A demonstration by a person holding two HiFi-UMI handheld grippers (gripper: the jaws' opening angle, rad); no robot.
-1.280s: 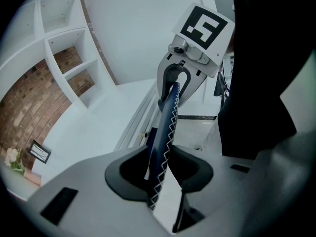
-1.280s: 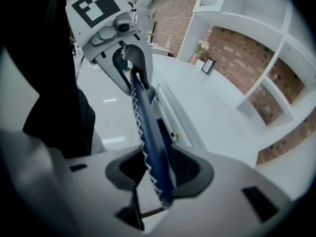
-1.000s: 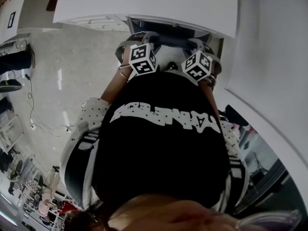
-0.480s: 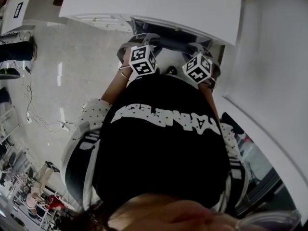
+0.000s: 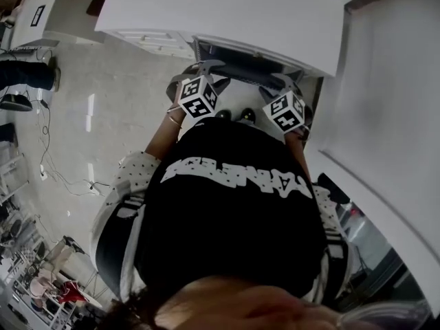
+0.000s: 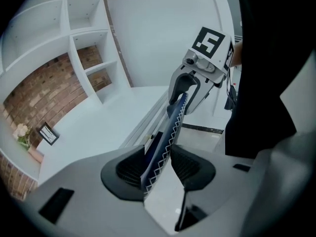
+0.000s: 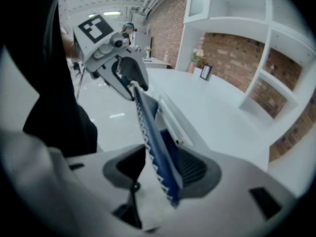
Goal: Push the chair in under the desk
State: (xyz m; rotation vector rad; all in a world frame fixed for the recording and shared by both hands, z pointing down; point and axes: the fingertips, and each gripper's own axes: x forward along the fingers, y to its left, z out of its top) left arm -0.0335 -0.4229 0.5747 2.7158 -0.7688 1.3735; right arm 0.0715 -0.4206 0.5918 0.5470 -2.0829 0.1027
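**Chair back straddled loosely by both grippers, desk ahead of the fingertips**

The blue chair back (image 6: 170, 127) was seen edge-up between the fingers of the left gripper (image 6: 160, 168) and the right gripper (image 7: 160, 169), its long axis stretched from one pair across to the other (neither hand judged nearer). Both sets of jaws had just been opening and were held apart, with no squeeze on the stitched edge. The white desk (image 5: 227, 12) lay just beyond the fingertips, so any remaining push was judged to run straight ahead, across that axis.

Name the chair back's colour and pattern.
Chair back: dark blue, white zigzag stitching; left gripper view.
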